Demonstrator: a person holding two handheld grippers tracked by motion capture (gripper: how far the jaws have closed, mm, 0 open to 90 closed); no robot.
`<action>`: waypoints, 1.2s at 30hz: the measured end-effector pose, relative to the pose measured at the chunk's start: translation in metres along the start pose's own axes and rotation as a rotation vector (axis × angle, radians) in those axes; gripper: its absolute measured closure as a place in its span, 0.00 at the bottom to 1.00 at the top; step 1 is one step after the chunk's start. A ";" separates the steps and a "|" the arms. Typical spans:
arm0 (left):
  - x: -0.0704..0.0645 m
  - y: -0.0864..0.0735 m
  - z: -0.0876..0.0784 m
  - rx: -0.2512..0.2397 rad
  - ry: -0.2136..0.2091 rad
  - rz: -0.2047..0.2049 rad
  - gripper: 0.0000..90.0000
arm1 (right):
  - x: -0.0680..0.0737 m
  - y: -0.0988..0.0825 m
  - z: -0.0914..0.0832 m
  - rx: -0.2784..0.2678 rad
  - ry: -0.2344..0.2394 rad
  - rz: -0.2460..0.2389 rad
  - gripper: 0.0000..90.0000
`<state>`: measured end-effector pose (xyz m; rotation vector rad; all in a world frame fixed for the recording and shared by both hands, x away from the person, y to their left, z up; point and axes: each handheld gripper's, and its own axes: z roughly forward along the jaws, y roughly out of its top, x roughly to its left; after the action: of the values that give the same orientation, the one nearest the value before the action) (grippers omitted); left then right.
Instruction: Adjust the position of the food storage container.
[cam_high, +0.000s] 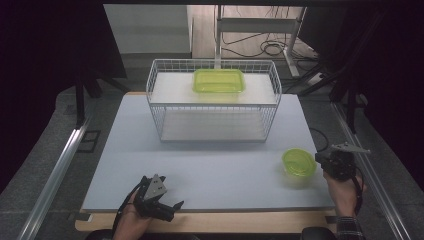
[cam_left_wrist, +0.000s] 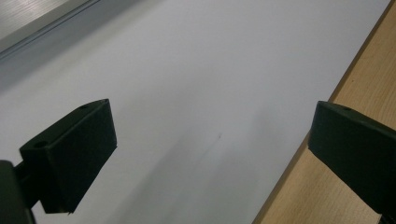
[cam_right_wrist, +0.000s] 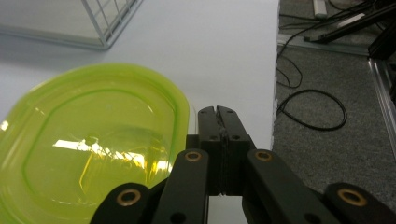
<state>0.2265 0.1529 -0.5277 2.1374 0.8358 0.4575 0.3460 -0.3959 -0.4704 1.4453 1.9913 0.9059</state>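
From the high view, the right hand-held gripper (cam_high: 320, 159) is sitting at the right edge of the table (cam_high: 210, 170), its tips touching or just beside the rim of a small green bowl (cam_high: 298, 162), while the left hand-held gripper (cam_high: 170, 206) is resting near the front edge, well apart from it; a wire basket (cam_high: 214, 100) is standing at the back with a larger green tub (cam_high: 219, 80) on its upper shelf. In the left gripper view, that left gripper (cam_left_wrist: 210, 149) is hanging wide open over bare table (cam_left_wrist: 196, 70) with nothing between its jaws, the wooden border (cam_left_wrist: 359, 84) showing at the right, a detail too small to read from above. In the right gripper view, the right gripper (cam_right_wrist: 219, 114) is standing fully closed, jaws pressed together beside the bowl (cam_right_wrist: 88, 149), apparently pinching nothing, though whether a sliver of rim is caught cannot be told. This view is also showing how close the table edge and the floor cables (cam_right_wrist: 310, 109) are lying. The risk, judging from here: closed jaws may be nudging the light bowl rather than gripping it, sliding or tipping it towards that edge.
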 end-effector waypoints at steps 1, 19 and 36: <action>0.000 0.000 0.000 0.001 0.001 0.000 0.01 | 0.000 -0.001 0.001 0.004 0.002 0.000 0.99; -0.001 0.000 0.001 0.014 0.002 0.010 0.01 | 0.030 -0.003 0.006 0.047 0.072 0.003 0.99; -0.002 0.000 0.003 0.025 0.004 0.020 0.01 | 0.083 0.000 0.012 0.084 0.216 -0.037 0.99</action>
<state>0.2264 0.1500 -0.5295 2.1706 0.8271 0.4644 0.3300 -0.3145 -0.4800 1.4005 2.2299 1.0098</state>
